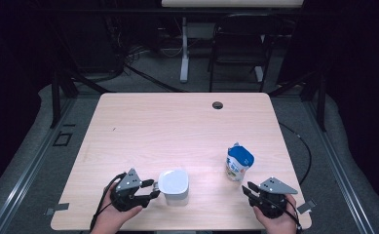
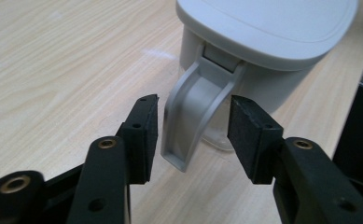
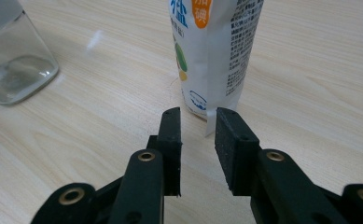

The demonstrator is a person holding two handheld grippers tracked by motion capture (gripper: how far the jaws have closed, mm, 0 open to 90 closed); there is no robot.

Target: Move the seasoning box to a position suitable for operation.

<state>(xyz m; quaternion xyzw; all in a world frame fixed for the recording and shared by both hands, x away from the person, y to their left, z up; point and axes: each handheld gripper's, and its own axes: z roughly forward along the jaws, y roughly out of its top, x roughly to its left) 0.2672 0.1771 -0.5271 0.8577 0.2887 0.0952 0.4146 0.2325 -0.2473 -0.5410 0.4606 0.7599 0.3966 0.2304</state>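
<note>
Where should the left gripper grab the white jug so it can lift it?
Probably by the handle of the jug. It juts out toward the left gripper, whose open jaws already flank it, so closing in straight from that side should pinch its narrow strap.

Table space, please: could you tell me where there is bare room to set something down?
The table is bare across its far half, from the cable hole down to the jug and pouch. A narrower bare strip lies between those two. The near edge is crowded: left gripper by the jug, right gripper by the pouch.
</note>
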